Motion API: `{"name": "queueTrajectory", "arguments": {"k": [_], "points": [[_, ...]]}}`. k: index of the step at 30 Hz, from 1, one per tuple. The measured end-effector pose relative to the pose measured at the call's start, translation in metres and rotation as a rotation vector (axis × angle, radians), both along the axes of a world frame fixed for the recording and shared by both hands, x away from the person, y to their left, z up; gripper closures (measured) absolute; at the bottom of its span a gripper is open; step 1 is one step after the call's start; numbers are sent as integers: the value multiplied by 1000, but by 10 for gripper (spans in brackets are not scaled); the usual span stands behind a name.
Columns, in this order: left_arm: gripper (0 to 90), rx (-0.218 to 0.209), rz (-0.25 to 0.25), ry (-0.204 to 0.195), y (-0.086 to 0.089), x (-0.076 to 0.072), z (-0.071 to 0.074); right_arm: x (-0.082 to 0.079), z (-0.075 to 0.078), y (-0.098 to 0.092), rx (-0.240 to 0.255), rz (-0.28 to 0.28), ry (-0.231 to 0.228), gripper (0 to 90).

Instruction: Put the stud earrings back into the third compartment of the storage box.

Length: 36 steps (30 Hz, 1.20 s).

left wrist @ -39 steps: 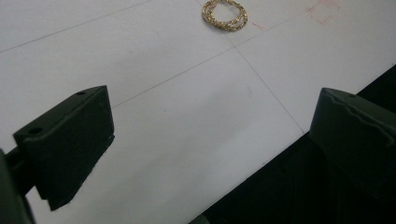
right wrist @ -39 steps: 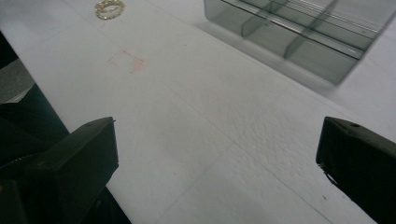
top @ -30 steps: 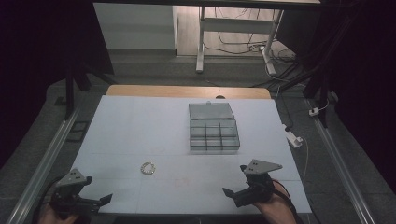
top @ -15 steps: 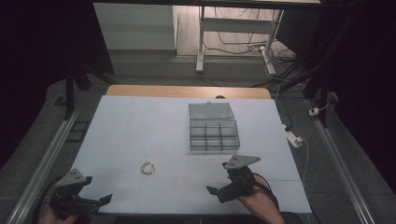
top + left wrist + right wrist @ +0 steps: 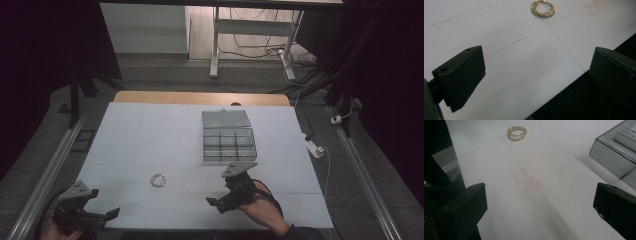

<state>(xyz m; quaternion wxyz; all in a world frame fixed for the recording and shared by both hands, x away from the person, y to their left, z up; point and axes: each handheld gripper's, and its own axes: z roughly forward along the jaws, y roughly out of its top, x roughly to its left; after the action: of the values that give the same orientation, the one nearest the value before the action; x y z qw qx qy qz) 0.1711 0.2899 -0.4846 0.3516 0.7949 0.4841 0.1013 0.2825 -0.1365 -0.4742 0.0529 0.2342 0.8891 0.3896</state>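
Thing to pick up: a small gold coiled chain bracelet [image 5: 158,180] lies flat on the white table top [image 5: 150,135], near the front edge, and nothing touches it.
Where it sits: it is between the two grippers, closer to the middle, well apart from the clear plastic box with little compartments [image 5: 229,143].
The box: its lid is open and lies flat behind it, and its compartments look empty, though the picture is too small to be sure.
Right gripper [image 5: 220,202]: it hovers low over the table in front of the box and points left, toward the bracelet.
Right jaws: they stand wide apart with nothing between them.
What the right gripper view shows: the bracelet [image 5: 516,133] is far ahead, past a faint red square mark [image 5: 524,179] on the table.
Left gripper [image 5: 107,214]: it waits at the front left corner of the table.
Left jaws: they are wide apart too and hold nothing.
Step now: I think this is the reach, with the right gripper going for the bracelet.
Next move: it needs to go forward past the red mark, come down so one jaw is on each side of the chain, then squeeze gently.
After that: the bracelet likely goes into a box compartment.
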Motion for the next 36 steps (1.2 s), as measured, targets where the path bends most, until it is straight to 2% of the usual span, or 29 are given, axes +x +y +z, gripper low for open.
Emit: {"name": "queueTrajectory", "arguments": {"k": [14, 27, 28, 36], "points": [[5, -8, -1, -1, 1, 0, 0, 13, -3, 47, -15, 77, 8, 0], [4, -9, -3, -5, 1, -1, 0, 21, -10, 78, -14, 131, 24, 0], [4, -9, -3, -5, 1, -1, 0, 23, -12, 86, -22, 142, 27, 0], [4, -13, -6, -5, 2, -1, 0, 29, -24, 111, -59, 186, 26, 0]]}}
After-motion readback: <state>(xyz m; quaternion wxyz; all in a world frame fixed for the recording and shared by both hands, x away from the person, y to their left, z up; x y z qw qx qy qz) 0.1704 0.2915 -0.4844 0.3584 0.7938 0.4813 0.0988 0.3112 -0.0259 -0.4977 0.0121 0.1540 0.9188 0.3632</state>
